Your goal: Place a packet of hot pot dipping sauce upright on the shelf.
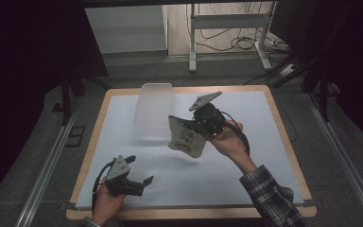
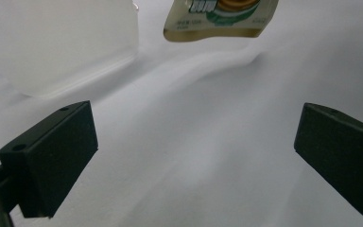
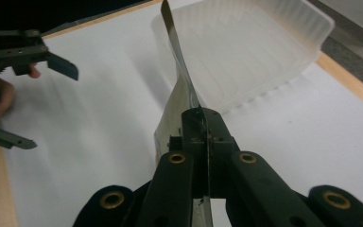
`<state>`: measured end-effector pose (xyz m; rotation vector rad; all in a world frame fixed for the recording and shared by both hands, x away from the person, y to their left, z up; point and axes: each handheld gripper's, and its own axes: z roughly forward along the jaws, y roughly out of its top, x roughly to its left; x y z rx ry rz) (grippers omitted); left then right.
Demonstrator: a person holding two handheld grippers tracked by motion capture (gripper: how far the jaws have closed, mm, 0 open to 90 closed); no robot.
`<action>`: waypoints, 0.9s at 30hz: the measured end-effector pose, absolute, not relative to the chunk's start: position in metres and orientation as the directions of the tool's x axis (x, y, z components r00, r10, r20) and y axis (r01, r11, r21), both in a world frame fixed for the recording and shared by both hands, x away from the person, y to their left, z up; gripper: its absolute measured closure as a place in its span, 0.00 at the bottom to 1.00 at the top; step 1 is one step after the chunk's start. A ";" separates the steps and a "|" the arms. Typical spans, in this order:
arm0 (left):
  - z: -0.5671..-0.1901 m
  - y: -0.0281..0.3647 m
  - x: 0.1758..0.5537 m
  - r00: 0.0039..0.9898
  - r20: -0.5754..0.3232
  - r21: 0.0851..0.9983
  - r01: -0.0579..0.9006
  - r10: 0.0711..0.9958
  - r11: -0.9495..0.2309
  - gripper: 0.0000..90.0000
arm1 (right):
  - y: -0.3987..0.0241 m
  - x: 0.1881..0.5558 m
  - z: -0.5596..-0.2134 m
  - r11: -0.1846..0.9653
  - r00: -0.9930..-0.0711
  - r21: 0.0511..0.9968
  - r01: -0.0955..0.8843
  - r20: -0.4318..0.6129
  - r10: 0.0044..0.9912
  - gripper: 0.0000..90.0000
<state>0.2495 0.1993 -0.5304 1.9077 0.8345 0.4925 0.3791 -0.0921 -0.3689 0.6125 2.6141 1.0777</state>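
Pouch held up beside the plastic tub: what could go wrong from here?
1. The right tongs pinch only a thin edge of the pouch; hanging clear of the table, it could slip free.
2. Swung sideways, the pouch might knock the translucent tub.

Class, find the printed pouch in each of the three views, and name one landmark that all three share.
High view: pouch at centre, held by the right gripper.
Left gripper view: top edge, its lower part.
Right gripper view: centre, edge-on.
Shared landmark: translucent plastic tub.
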 end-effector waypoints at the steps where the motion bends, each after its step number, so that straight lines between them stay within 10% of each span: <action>1: -0.530 0.199 0.250 0.684 -0.013 0.890 0.341 0.729 -0.304 0.00 | -0.093 0.381 -0.367 0.637 -0.879 0.714 0.288 -0.067 0.473 0.99; 27: -0.530 0.200 0.250 0.683 -0.010 0.889 0.340 0.730 -0.306 0.00 | -0.095 0.443 -0.346 0.602 -0.822 0.741 0.298 -0.122 0.556 0.99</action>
